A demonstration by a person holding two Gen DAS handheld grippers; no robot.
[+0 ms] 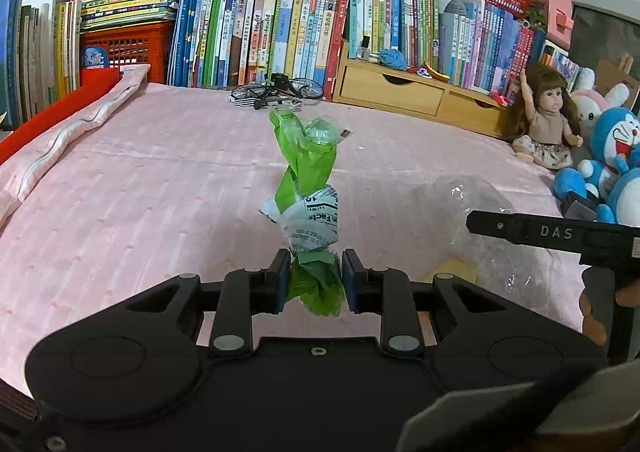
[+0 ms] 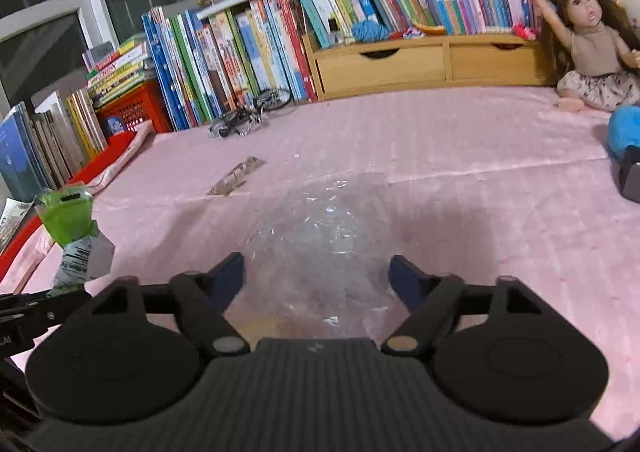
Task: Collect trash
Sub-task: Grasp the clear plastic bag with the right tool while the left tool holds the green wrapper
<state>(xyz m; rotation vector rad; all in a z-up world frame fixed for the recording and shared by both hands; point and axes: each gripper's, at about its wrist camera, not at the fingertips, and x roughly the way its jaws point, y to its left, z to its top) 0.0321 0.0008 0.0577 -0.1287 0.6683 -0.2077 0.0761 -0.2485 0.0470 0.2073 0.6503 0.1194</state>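
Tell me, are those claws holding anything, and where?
Left gripper pinches the green wrapper near its lower end. Right gripper is open, holding nothing.

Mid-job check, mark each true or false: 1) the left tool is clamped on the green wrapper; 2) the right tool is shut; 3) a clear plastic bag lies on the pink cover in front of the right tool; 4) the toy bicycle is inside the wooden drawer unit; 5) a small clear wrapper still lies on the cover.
1) True: the left tool pinches the twisted green wrapper.
2) False: the right tool stands open, with nothing gripped.
3) True: the clear plastic bag lies on the pink cover just ahead of it.
4) False: the toy bicycle lies on the cover, left of the wooden drawer unit.
5) True: the small clear wrapper lies flat, untouched.
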